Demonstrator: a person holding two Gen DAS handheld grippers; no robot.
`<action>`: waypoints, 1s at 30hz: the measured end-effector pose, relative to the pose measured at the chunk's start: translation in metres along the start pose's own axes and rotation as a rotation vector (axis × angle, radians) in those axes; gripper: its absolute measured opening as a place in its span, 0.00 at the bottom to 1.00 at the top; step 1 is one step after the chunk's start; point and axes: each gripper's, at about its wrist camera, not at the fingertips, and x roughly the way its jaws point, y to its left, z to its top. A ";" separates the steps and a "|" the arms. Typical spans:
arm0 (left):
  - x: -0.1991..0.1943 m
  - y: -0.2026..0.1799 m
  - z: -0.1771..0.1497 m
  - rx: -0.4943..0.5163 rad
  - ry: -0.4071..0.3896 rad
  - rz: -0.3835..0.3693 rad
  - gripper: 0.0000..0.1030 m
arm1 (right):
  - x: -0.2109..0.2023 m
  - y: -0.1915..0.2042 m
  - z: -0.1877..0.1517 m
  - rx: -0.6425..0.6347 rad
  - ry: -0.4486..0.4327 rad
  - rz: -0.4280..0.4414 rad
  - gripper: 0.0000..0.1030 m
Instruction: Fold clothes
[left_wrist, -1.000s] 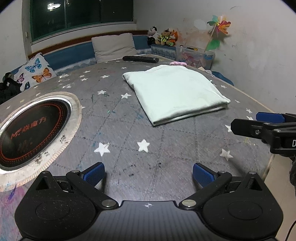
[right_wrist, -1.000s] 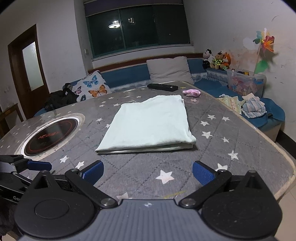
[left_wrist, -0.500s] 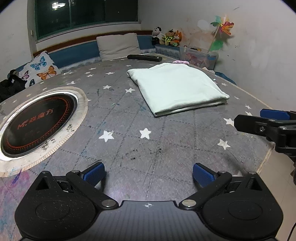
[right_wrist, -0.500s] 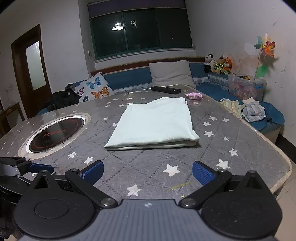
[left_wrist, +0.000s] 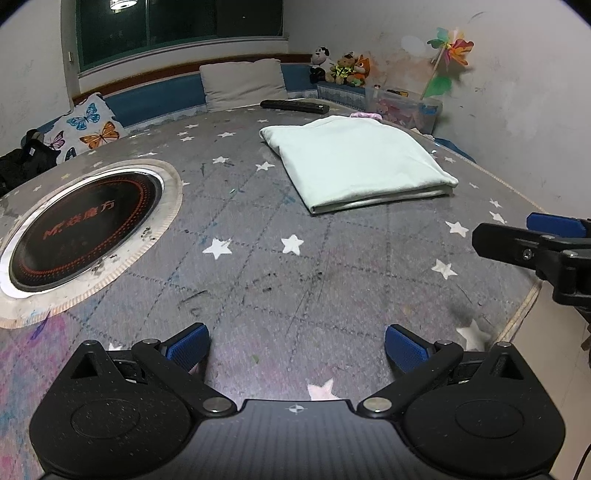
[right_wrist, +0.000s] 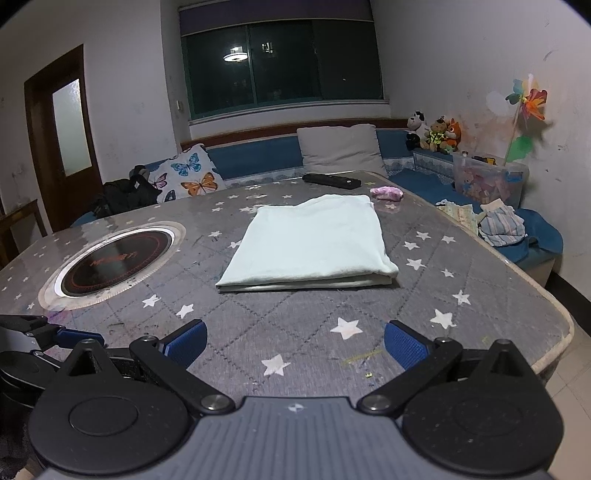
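**A:** Where's the cloth (right_wrist: 312, 240) relative to your fingers?

**B:** Well ahead of both pairs, apart from them, lying flat on the table (right_wrist: 480, 325). From your right gripper (right_wrist: 293, 343) it sits straight in front; from your left gripper (left_wrist: 293, 345) it's ahead and off to the right.

**A:** And your jaws?

**B:** Both spread wide, nothing between the pads, only table under them. That suits a cloth already squared up: layered edges face you, so I judge the folding finished or nearly so.

**A:** Why hold back near the table's edge?

**B:** Probably so you don't disturb the stack. The remote (right_wrist: 331, 181) and pink scrap (right_wrist: 386, 192) lie beyond it, out of your way.
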 end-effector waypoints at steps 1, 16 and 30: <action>0.000 0.000 0.000 -0.001 0.000 0.001 1.00 | -0.001 0.000 0.000 0.001 0.000 -0.001 1.00; -0.001 -0.002 0.001 -0.007 0.015 0.008 1.00 | 0.001 0.002 -0.001 -0.001 0.017 0.004 1.00; 0.006 0.001 0.009 -0.010 0.038 0.020 1.00 | 0.013 -0.001 0.001 0.001 0.039 0.003 1.00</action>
